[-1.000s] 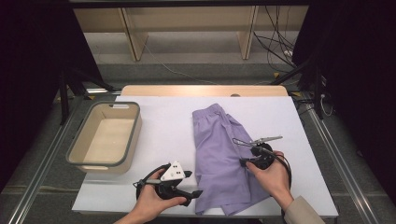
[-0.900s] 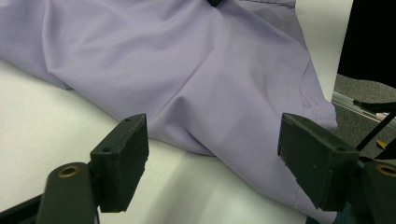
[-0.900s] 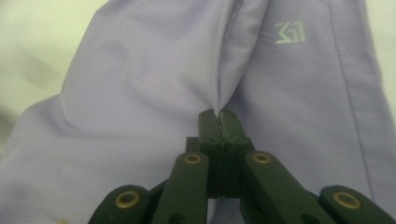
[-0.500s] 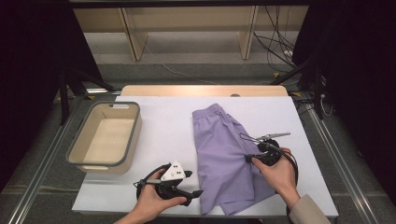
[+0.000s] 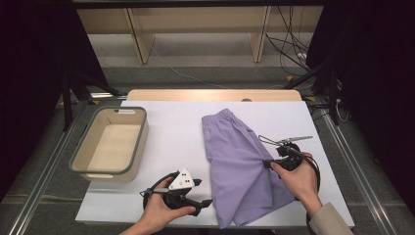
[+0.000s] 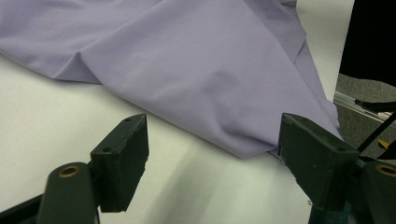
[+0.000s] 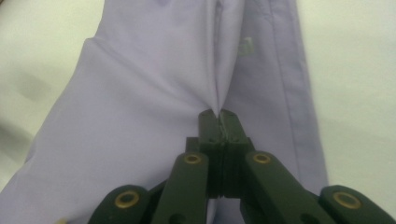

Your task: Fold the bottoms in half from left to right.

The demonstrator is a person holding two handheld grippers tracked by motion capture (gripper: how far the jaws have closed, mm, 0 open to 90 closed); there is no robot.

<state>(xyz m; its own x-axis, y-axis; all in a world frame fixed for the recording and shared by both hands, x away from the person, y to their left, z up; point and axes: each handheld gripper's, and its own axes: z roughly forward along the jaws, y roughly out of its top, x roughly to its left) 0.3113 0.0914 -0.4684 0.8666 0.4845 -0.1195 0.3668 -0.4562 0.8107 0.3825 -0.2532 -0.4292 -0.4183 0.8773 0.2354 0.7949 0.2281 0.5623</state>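
Right tool [image 7: 219, 114] clamped on a pinched fold of lilac shorts [image 5: 240, 161]. Left tool [image 6: 212, 154] gaping, empty, just beside the shorts' hem on worktop [image 5: 171, 132].

Plain lavender cloth shorts [image 5: 240, 166], no pattern, centre-right of the high view on a white table sheet [image 5: 171, 137] edged at the top by a light wood strip [image 5: 210, 94]. Beige plastic bin [image 5: 80, 159] with a grey-green rim at left. Black left gripper [image 5: 200, 193] with a light grey three-cornered plate at lower centre; black right gripper [image 5: 266, 164] with brass-coloured rivets.
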